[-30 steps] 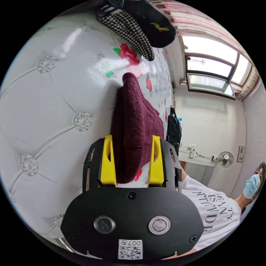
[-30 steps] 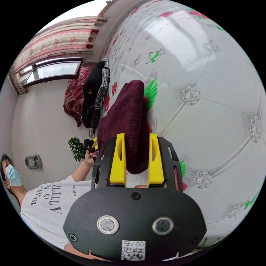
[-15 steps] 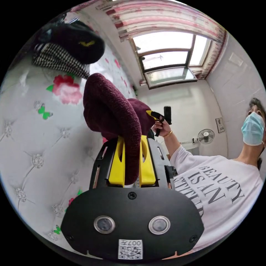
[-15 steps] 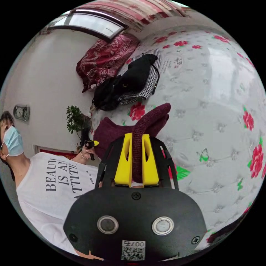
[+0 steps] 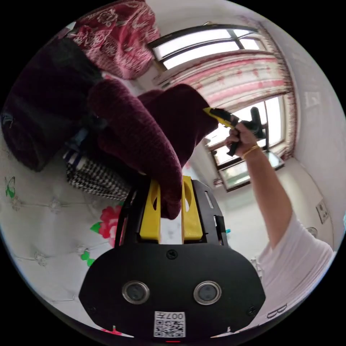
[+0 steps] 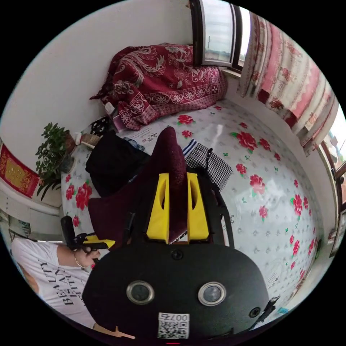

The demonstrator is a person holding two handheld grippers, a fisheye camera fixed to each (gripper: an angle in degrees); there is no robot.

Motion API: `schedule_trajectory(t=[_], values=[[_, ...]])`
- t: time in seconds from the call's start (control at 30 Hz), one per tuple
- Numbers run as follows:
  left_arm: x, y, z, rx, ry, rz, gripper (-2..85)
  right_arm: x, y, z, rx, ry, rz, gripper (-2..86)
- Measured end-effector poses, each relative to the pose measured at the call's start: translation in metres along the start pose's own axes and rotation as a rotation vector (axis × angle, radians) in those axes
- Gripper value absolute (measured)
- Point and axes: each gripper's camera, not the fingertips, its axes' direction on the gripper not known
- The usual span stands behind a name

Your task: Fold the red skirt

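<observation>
The red skirt (image 5: pixel 144 137), a dark maroon knit, hangs lifted above the bed between both grippers. In the left gripper view my left gripper (image 5: pixel 169 189) is shut on one thick folded edge of it. The right gripper (image 5: pixel 220 117), in a person's hand (image 5: pixel 242 138), holds the skirt's far end up near the window. In the right gripper view my right gripper (image 6: pixel 177 183) is shut on a ridge of the skirt (image 6: pixel 169 158). The left gripper (image 6: pixel 93 242) shows lower left at the cloth's other end.
Below is a white tufted bed (image 6: pixel 274 187) printed with red flowers. A black garment (image 6: pixel 111 162) and houndstooth cloth (image 6: pixel 212 165) are piled under the skirt. A red patterned blanket (image 6: pixel 162 83) lies by the window; striped curtains (image 6: pixel 288 72) hang at the right, a plant (image 6: pixel 54 151) at the left.
Both grippers went from open around the skirt lying on the bed to shut on it. They have lifted it up and over toward the clothes pile.
</observation>
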Motion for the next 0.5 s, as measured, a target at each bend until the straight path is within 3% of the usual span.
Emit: schedule_trajectory(t=[0.13,0.27,0.43,0.5], values=[[-0.06,0.034,0.013,-0.07,0.117,-0.055,5.9,-0.027,0.066,0.064,0.007,0.116,0.041,2.9],[-0.077,0.094,0.01,-0.149,0.003,0.102,3.5,-0.062,0.178,0.066,0.06,0.166,-0.016,2.2],[-0.075,0.173,0.042,-0.445,-0.229,0.421,3.8,-0.148,0.38,0.081,-0.199,0.316,-0.007,3.2],[-0.068,0.217,0.06,-0.57,-0.374,0.585,3.4,-0.183,0.443,0.074,-0.205,0.45,0.032,3.4]])
